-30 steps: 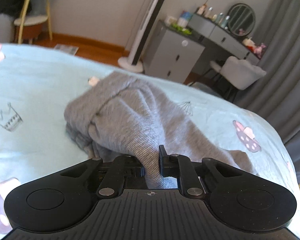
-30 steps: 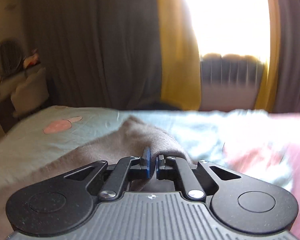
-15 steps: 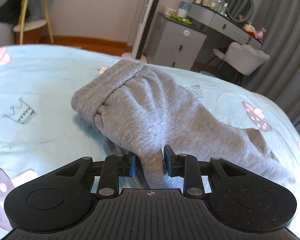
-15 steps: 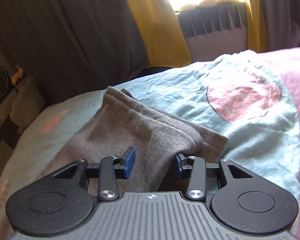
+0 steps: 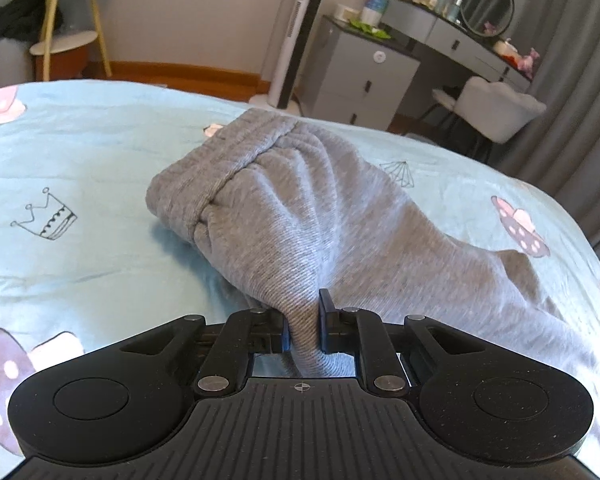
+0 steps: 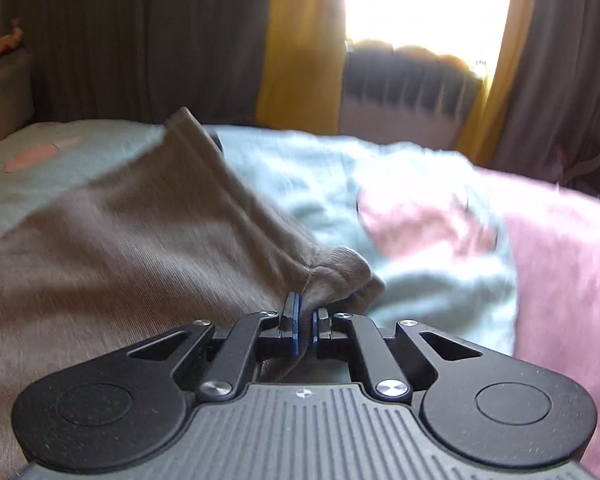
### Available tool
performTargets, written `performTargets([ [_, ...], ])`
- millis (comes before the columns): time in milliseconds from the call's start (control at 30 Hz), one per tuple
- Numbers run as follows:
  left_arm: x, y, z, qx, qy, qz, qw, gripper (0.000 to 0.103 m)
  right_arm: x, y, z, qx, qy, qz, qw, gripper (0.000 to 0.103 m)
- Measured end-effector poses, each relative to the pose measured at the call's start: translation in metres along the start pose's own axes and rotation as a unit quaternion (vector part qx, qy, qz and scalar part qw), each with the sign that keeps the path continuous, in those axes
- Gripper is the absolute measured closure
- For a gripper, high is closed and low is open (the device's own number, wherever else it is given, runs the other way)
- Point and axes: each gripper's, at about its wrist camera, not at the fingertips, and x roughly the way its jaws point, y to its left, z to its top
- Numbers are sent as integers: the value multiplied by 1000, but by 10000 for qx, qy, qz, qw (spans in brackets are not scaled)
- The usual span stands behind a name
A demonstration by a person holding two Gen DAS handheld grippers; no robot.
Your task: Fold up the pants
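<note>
Grey knit pants [image 5: 300,200] lie bunched on the light blue bed sheet [image 5: 80,152], waistband [image 5: 204,184] at the far left. My left gripper [image 5: 303,314] is shut on a pinched fold of the pants near their middle edge. In the right wrist view the same pants [image 6: 140,240] stretch away to the left, looking brownish against the window light. My right gripper [image 6: 306,314] is shut on the fabric just behind a ribbed leg cuff [image 6: 340,270]. That view is blurred.
A pink blanket [image 6: 560,280] covers the bed at the right. Beyond the bed's far edge stand a grey drawer unit [image 5: 360,80], a dressing table with a round mirror [image 5: 486,4], a chair [image 5: 496,108], a tower fan [image 5: 296,40] and curtains [image 6: 140,40].
Both grippers opened around the fabric half a second ago and have closed on it again. The right gripper now pinches beside the cuff, and its view has tipped up toward the window.
</note>
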Motion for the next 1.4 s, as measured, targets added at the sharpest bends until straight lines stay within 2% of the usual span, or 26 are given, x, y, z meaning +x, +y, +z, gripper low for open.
performTargets([
  [67, -1, 1, 1, 90, 1, 17, 10000, 87, -10, -5, 2, 129, -175, 16, 9998, 98],
  [133, -3, 0, 2, 145, 8, 95, 9998, 83, -20, 0, 6, -86, -374, -181, 9991, 98],
  [200, -5, -1, 1, 164, -40, 253, 9995, 67, -23, 4, 12, -404, -515, -427, 9969, 98],
  [300, -13, -2, 2, 179, -100, 383, 9991, 57, -26, 0, 16, -311, -423, -359, 9980, 98],
  [367, -22, -6, 0, 288, -175, 377, 9987, 50, -27, -5, 14, -56, -349, -127, 9993, 95],
  [433, -35, -13, -4, 454, -329, 356, 9978, 42, -29, -7, 15, 145, -83, -80, 9998, 80],
  [500, -46, -24, -7, 523, -440, 112, 9976, 28, -40, -7, 13, 408, -47, -82, 9991, 78],
  [567, -52, -42, -12, 564, -486, -243, 9969, 20, -60, -5, 13, 640, -191, 214, 9975, 75],
  [633, -50, -67, -19, 659, -400, -654, 9949, 15, -76, 11, 15, 491, -244, 753, 9957, 66],
  [700, -42, -95, -27, 781, -244, -912, 9925, 12, -83, 37, 16, 187, -47, 1479, 9888, 58],
  [767, -31, -126, -39, 884, -81, -1110, 9899, 12, -86, 72, 13, -170, 234, 2056, 9782, 57],
  [833, -21, -154, -50, 1028, 112, -1260, 9866, 12, -88, 113, 4, -678, 413, 2417, 9671, 57],
  [900, -11, -176, -60, 1316, 228, -1327, 9821, 12, -88, 152, -11, -1168, 456, 2510, 9598, 57],
  [967, -2, -188, -71, 1682, 277, -1109, 9791, 12, -80, 186, -31, -1637, 711, 2538, 9506, 57],
  [1000, 4, -190, -77, 1921, 300, -985, 9760, 12, -74, 201, -44, -1886, 963, 2520, 9443, 56],
  [1033, 9, -190, -82, 2141, 340, -811, 9728, 12, -66, 217, -57, -2243, 1389, 2423, 9336, 54],
  [1067, 15, -188, -86, 2304, 423, -539, 9707, 14, -64, 228, -67, -2596, 1520, 2264, 9264, 53],
  [1100, 21, -186, -87, 2314, 600, -289, 9706, 19, -72, 235, -71, -2871, 1291, 2168, 9241, 52],
  [1133, 26, -182, -84, 2170, 808, -222, 9726, 21, -76, 241, -71, -3034, 1285, 2219, 9177, 52],
  [1200, 26, -179, -77, 2014, 861, -171, 9756, 23, -79, 247, -66, -3020, 1422, 2518, 9084, 52],
  [1267, 18, -174, -69, 2026, 410, 249, 9781, 22, -86, 256, -61, -3027, 1251, 2727, 9046, 52],
  [1333, 10, -169, -61, 2105, -151, 772, 9744, 17, -95, 271, -56, -3094, 882, 2846, 9030, 52],
  [1400, 5, -155, -50, 1858, -413, 1000, 9766, 10, -102, 294, -52, -3140, 612, 3084, 8958, 52],
])
